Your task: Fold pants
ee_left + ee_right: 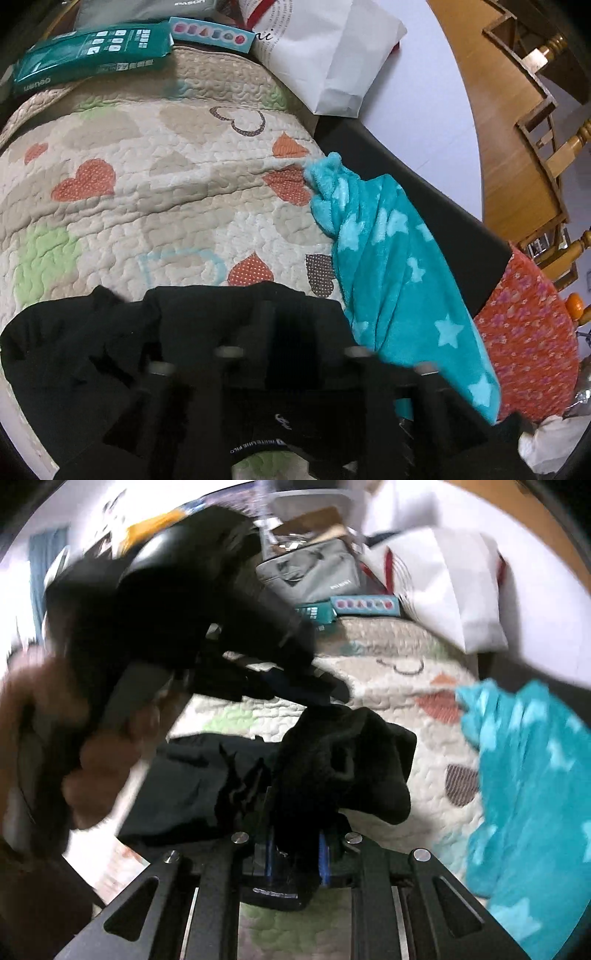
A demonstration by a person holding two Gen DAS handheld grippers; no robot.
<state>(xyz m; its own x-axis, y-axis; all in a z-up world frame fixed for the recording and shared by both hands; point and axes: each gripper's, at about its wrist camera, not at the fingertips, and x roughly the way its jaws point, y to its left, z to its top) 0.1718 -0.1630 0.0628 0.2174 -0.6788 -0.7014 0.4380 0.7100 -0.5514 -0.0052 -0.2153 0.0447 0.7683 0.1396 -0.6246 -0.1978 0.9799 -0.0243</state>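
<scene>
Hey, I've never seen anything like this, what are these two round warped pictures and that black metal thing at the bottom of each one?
Each picture comes from a fisheye camera riding on a hand-held two-finger gripper; the black metal is the gripper itself. A person holds one in each hand. In the left view, the left gripper is closed on black pants. In the right view, the right gripper pinches another bunch of them, with the person's other hand nearby. Beneath lies a heart-patterned quilt, with a teal star blanket beside it.

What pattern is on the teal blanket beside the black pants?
Pale blue stars on teal fleece; the blanket shows best in the left wrist view.
</scene>
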